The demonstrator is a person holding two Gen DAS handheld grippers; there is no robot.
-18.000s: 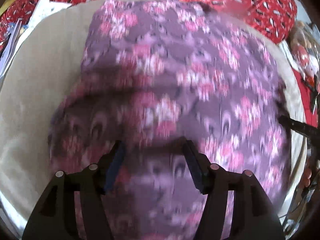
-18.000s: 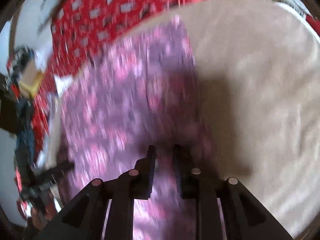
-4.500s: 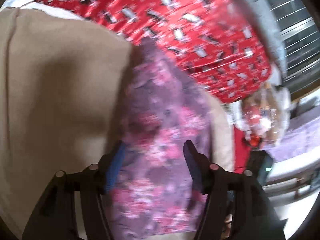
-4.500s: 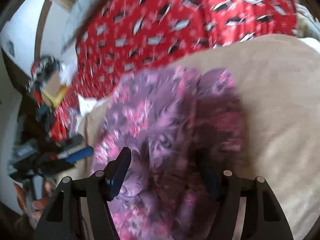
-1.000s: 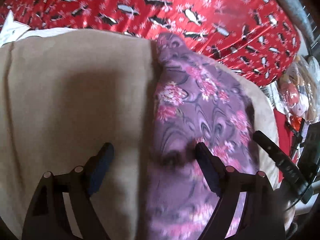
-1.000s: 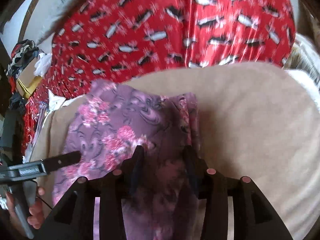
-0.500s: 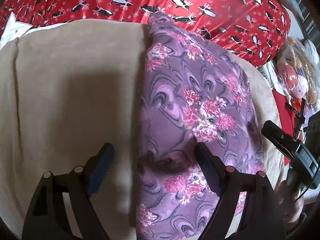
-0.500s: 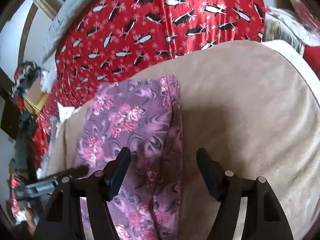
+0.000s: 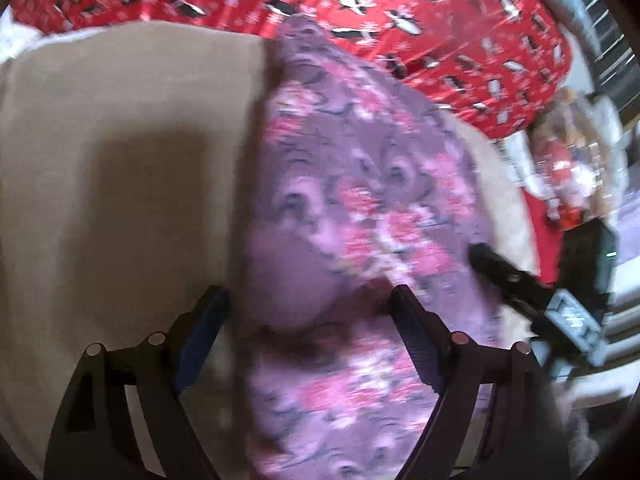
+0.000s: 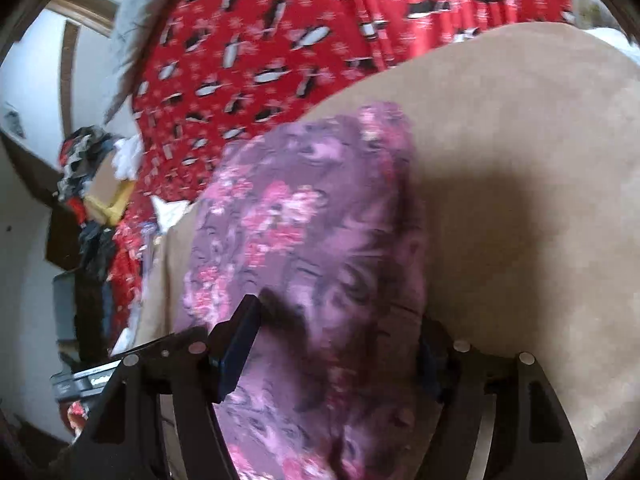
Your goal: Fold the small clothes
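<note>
Both the left gripper (image 9: 306, 312) and right gripper (image 10: 340, 330) straddled the floral garment (image 9: 360, 208), fingers spread apart, apparently lining up another fold.

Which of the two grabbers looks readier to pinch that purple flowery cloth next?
Probably the right gripper: its open fingers straddle the folded purple garment's near end. The left gripper, also open, sits off-centre over the garment's edge.

Motion blur smears the purple floral garment (image 9: 360, 208) in both views, so its folds and edges cannot be read. Its near end runs off each frame at 6 o'clock. In the right wrist view the cloth covers the right-hand finger (image 10: 430, 360) of the right gripper (image 10: 340, 332).
</note>
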